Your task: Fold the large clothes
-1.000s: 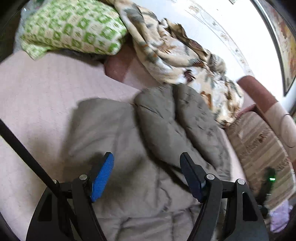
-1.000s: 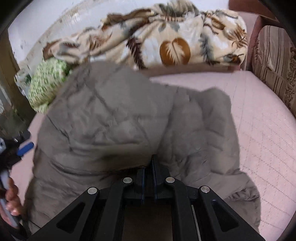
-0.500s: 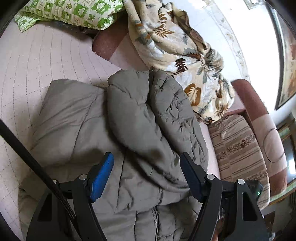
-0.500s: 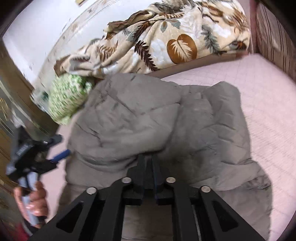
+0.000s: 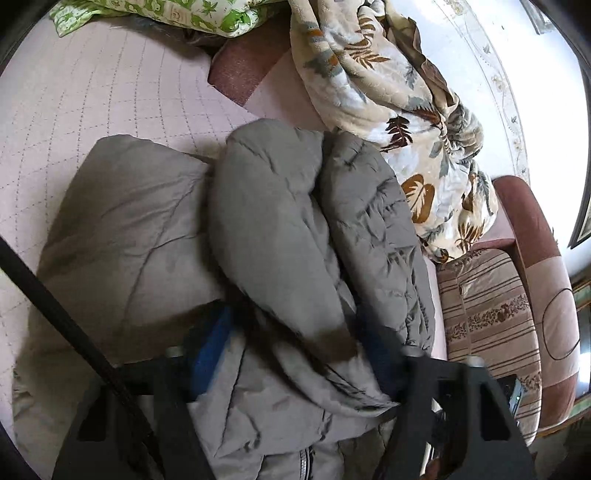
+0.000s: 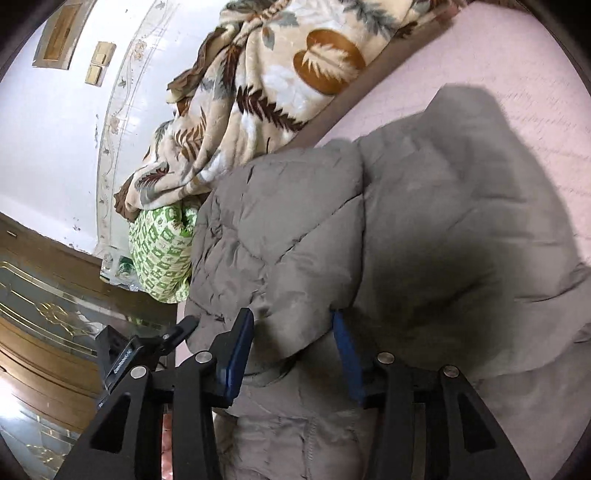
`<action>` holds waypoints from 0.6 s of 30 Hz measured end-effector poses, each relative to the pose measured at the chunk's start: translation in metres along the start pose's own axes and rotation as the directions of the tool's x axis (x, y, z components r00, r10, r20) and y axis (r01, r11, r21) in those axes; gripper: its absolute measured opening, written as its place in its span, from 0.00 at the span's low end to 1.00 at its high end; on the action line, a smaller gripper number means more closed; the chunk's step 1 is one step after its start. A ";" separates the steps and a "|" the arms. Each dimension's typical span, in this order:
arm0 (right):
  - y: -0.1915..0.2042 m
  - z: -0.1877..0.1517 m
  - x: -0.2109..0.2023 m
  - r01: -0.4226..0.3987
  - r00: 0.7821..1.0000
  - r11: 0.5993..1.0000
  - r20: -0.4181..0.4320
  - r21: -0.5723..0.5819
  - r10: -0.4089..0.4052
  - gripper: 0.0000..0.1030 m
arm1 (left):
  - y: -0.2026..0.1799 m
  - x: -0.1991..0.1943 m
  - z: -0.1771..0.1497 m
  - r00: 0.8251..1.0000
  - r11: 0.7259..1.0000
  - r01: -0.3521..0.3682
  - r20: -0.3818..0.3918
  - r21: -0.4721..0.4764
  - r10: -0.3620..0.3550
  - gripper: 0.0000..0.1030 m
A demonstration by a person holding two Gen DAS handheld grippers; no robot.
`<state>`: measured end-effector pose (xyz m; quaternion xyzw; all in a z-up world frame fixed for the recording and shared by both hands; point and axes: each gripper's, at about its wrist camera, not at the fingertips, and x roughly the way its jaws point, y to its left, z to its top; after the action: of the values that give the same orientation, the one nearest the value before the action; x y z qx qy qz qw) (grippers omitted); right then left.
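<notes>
Puffy grey quilted jacket (image 5: 280,236), sleeves folded over its body, lying on pink stitched bed cover (image 5: 92,110) beside leaf-print fleece blanket (image 5: 388,92). Left gripper (image 5: 295,362) tilted down, jaws just narrowing around a sleeve fold. Right gripper (image 6: 295,354) jaws just parting, padding between them.

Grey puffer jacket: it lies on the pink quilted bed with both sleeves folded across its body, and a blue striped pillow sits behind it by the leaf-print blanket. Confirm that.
One detail is wrong. The pillow is green and white patterned, not blue striped; the left wrist view shows it. The rest stands: the grey puffer jacket lies on the pink quilted bed with both sleeves folded across its body, by the leaf-print blanket.
</notes>
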<state>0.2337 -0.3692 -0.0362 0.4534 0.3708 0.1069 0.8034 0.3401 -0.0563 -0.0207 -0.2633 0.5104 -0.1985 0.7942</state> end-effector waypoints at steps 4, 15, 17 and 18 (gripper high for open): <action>0.004 -0.004 0.006 0.016 1.000 0.999 -0.006 -0.049 -0.016 0.16 | -0.009 0.008 -0.006 0.999 0.998 -0.038 -0.019 0.043 0.039 0.15; 0.031 -0.013 -0.044 0.103 0.994 0.969 0.059 -0.223 -0.092 0.13 | -0.040 -0.043 -0.064 0.997 0.978 -0.063 0.060 0.199 0.052 0.13; 0.032 -0.019 -0.048 0.164 0.986 0.950 0.064 -0.264 -0.153 0.13 | -0.035 -0.041 -0.079 0.996 0.977 -0.078 0.053 0.198 0.069 0.13; 0.028 -0.022 -0.044 0.198 0.980 0.940 0.055 -0.278 -0.190 0.13 | -0.030 -0.035 -0.086 0.995 0.976 -0.095 0.045 0.195 0.088 0.13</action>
<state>0.1919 -0.3613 0.0019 0.2969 0.3834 0.0727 0.8715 0.2454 -0.0778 -0.0067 -0.1634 0.4854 -0.2064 0.8338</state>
